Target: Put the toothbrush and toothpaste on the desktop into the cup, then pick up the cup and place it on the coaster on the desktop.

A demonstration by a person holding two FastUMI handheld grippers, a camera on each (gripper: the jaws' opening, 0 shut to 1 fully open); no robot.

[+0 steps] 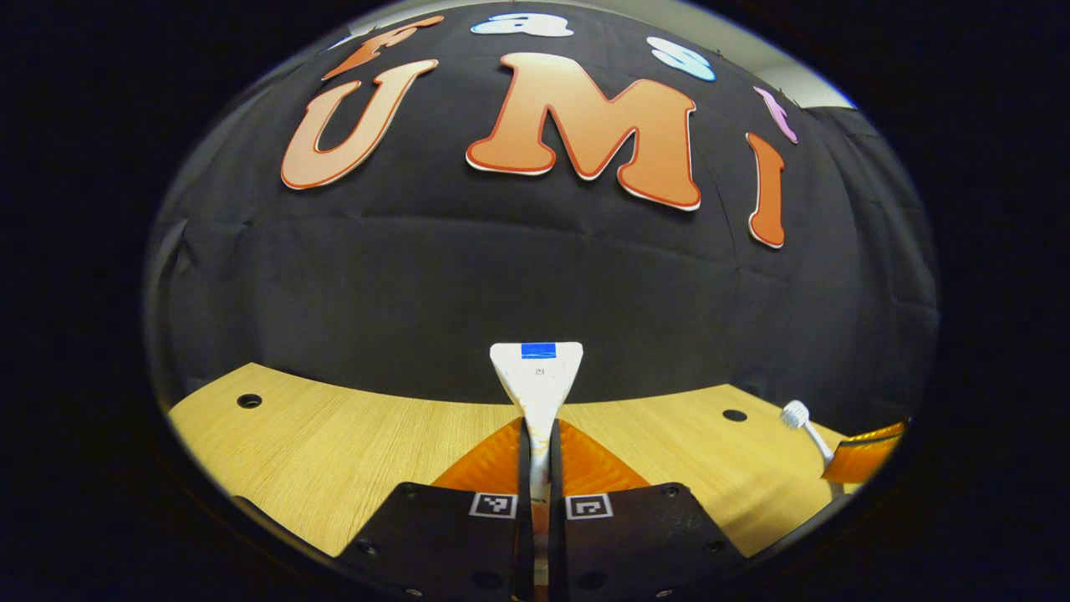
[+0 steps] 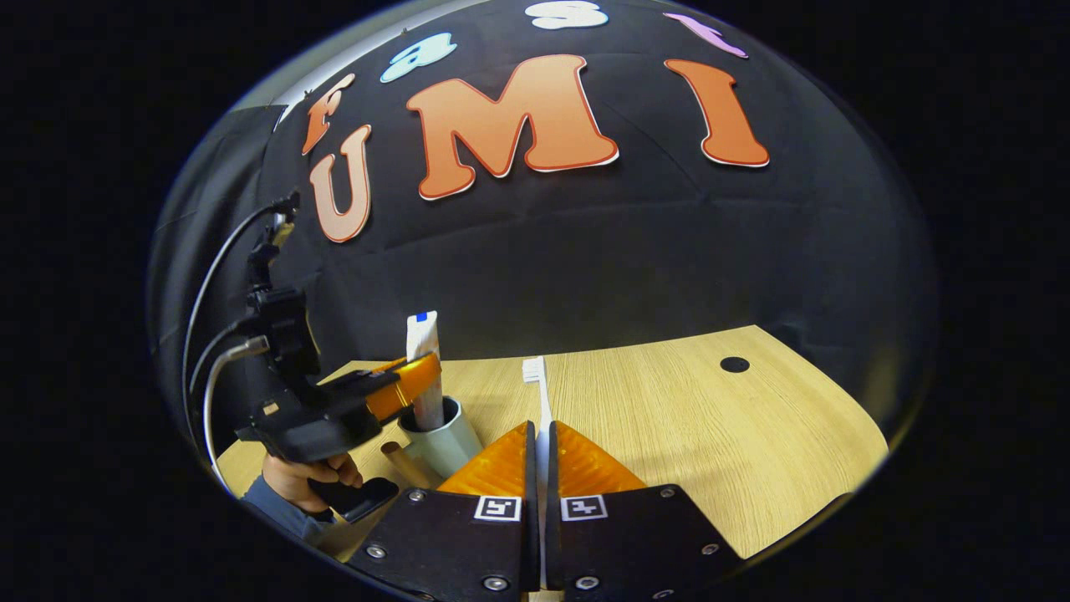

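Note:
My left gripper [image 1: 540,435] is shut on a white toothpaste tube [image 1: 536,368], whose flat crimped end with a blue patch points up. In the right gripper view, that same left gripper [image 2: 407,385] holds the toothpaste tube [image 2: 423,351] upright with its lower end inside a pale grey cup [image 2: 447,447] on the wooden table. My right gripper [image 2: 541,436] is shut on a white toothbrush [image 2: 535,376], bristle head up, just right of the cup. In the left gripper view the toothbrush head [image 1: 794,414] and the right gripper [image 1: 865,456] sit at the far right.
The wooden desktop [image 2: 710,435] has round holes [image 2: 735,364] and runs back to the black cloth wall. A hand [image 2: 305,478] holds the left gripper, with cables rising above it. A small brown object [image 2: 401,464] lies beside the cup's base.

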